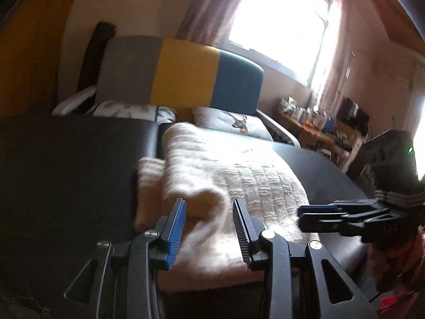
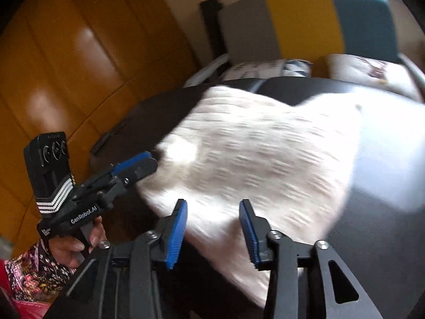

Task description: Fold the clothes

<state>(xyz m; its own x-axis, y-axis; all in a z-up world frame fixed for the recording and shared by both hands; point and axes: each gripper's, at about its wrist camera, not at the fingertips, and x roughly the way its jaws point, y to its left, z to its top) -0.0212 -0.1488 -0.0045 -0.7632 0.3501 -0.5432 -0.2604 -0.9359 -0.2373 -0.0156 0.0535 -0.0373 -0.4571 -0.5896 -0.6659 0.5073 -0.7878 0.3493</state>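
Left wrist view: left gripper (image 1: 208, 228) is standing with jaws apart around a raised fold of the white knit sweater (image 1: 233, 175), centre frame on the dark table (image 1: 66, 172). Right gripper (image 2: 212, 232), also spread, is hovering at the hem; best closing deep on both layers.

A bright window (image 1: 281, 26) fills the upper right of the left wrist view, with pale curtains (image 1: 204, 8) on both sides, and the light is strong there. Under it stands a headboard (image 1: 183, 71) in grey, yellow and teal, with printed pillows (image 1: 231, 122) at its foot. At the right of the frame a wooden shelf (image 1: 318, 130) carries many small blurred things. In the right wrist view, an orange-brown wooden wardrobe (image 2: 79, 53) covers the left side.
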